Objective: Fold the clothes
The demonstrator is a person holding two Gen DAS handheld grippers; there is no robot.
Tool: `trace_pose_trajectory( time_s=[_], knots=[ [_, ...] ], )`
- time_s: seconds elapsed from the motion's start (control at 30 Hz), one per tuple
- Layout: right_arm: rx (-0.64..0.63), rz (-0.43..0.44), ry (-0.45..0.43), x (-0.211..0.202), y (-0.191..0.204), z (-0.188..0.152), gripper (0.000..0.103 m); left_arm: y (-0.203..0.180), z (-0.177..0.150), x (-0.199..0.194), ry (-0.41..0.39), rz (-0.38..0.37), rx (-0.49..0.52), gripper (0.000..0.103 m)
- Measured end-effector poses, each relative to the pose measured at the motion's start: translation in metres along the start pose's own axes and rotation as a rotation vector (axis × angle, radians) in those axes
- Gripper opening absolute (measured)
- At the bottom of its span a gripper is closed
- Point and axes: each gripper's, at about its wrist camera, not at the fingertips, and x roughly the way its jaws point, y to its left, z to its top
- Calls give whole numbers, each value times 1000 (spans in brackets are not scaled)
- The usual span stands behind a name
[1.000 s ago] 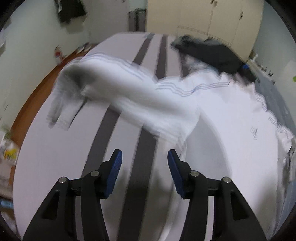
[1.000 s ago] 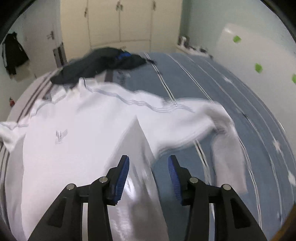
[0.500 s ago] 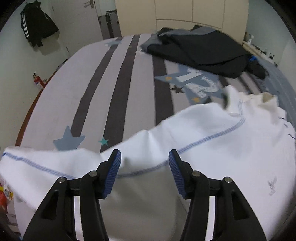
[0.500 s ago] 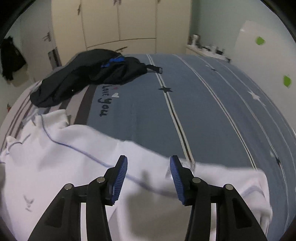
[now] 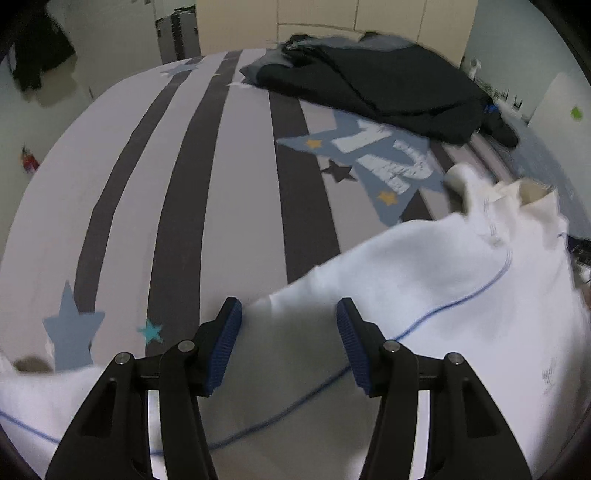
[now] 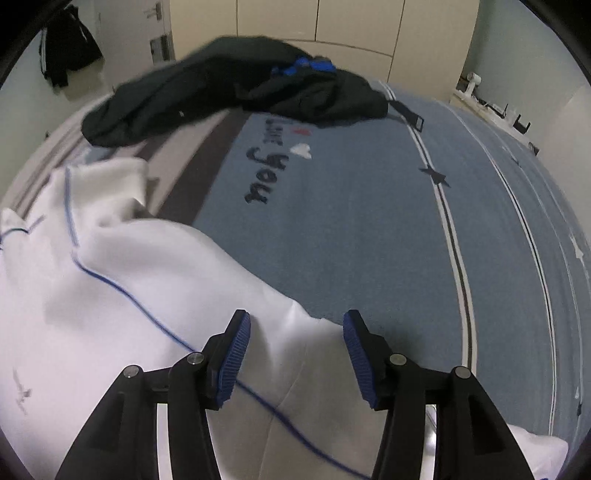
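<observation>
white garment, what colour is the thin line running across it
Blue, a thin piped line across the white garment; clearest in the right wrist view.

Home bedroom: bed [image 5: 221,184]; wardrobe [image 6: 332,22]

Striped star-print bedspread [image 5: 240,177], cream wardrobe doors [image 6: 332,22], wall-hung black jacket [image 6: 70,44].

dim, even indoor light; motion blur on cloth, fisheye-bent dark edges.
</observation>
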Motion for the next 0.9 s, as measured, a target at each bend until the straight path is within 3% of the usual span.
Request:
trace_pose_trajectory(
  time_s=[0.07, 0.2, 0.23, 0.27, 0.33, 0.4, 0.43, 0.47, 0.67, 0.9],
  knots=[
    [18, -10, 21, 8, -1, -4, 50, -1, 0, 8, 16, 4, -2, 51],
    [107, -36, 34, 18, -16, -11, 79, -3, -1, 25, 48, 12, -7, 53],
    [119, -26, 38, 20, -19, -13, 79, -6, -1, 25, 45, 16, 3, 44],
    [121, -15, 39, 19, -20, -14, 79, -11, -1, 24, 42, 17, 30, 25],
    [111, 3, 43, 18, -19, -14, 69, -24, 0, 25, 48, 74, 108, 6],
    [67, 27, 48, 16, -13, -12, 37, -29, -1, 23, 47, 112, 138, 3],
    [41, 26, 52, 14, -10, -10, 31, -26, -2, 19, 41, 118, 125, 3],
    [24, 16, 51, 13, -8, -9, 4, -23, -3, 16, 35, 124, 111, 3],
    [18, -24, 26, 0, -19, -10, 5, -6, -12, -4, 2, 160, 30, 3],
    [117, -54, 0, -3, -35, -27, 5, 4, -24, -17, -31, 197, -46, 3]
  ],
)
